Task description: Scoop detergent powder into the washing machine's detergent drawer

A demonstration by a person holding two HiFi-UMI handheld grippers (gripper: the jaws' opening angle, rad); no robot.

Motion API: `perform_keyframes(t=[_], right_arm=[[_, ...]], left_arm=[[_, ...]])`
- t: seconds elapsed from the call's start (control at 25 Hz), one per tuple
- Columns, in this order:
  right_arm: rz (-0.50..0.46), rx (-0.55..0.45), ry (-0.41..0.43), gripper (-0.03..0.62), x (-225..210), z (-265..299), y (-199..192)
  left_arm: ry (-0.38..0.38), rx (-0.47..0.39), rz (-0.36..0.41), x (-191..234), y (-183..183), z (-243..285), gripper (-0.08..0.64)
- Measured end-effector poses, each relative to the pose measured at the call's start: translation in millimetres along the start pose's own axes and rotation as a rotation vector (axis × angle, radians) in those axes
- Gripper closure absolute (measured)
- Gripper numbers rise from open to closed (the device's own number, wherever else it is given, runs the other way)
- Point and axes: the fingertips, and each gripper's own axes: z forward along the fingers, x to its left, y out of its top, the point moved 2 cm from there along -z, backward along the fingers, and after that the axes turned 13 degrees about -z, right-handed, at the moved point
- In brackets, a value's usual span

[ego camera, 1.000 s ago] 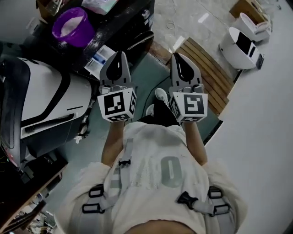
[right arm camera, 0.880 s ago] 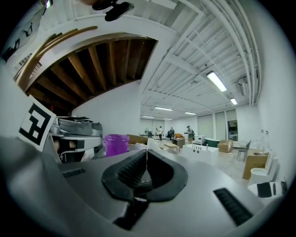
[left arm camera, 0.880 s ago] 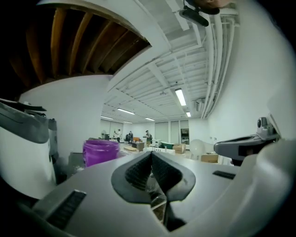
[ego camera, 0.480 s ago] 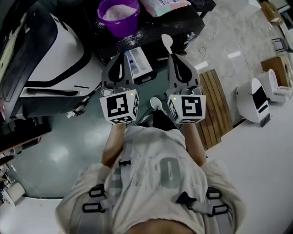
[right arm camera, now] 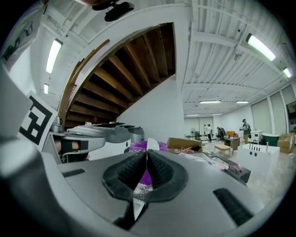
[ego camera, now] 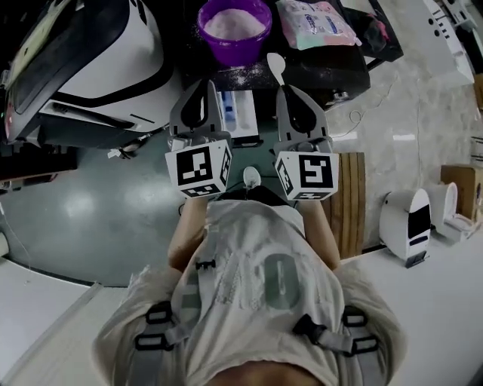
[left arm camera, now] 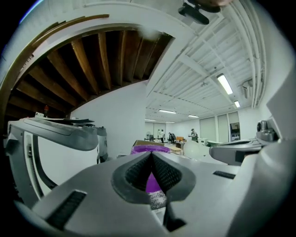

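Right claw (ego camera: 291, 92) is pinched shut on the thin handle of the white spoon (ego camera: 275, 66), left claw (ego camera: 201, 89) closed on nothing. The detergent drawer (ego camera: 238, 113) sits between them, just short of the purple powder tub (ego camera: 234, 26). My worry: the handle twists in that skinny grip (loaded scoop) and dumps powder on the table (ego camera: 332, 68).

Head view steeply down, gripper views low and level, all sharing the purple tub (ego camera: 234, 34)

Two claws (ego camera: 202, 84) (ego camera: 291, 90), one purple tub (ego camera: 234, 51), one spoon (ego camera: 276, 65), one pouch (ego camera: 313, 22), one washing machine (ego camera: 90, 60).
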Motion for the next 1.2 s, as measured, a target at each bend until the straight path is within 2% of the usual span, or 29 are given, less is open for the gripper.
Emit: perform_keyframes(t=[0.24, 0.44, 1.2], right_arm=[[0.020, 0.005, 0.067, 0.581, -6.4, 10.8, -12.3], [0.032, 0.007, 0.082, 0.581, -8.4, 18.3, -14.5], [0.075, 0.010, -0.017, 0.581, -13.3, 35.8, -7.5]], left_arm=[[0.071, -0.001, 0.009, -0.9, -2.5, 2.3, 0.540], [0.090, -0.001, 0.009, 1.1, -0.9, 7.9, 0.540], [0.067, -0.007, -0.020, 33.5, 11.8, 27.8, 0.540]])
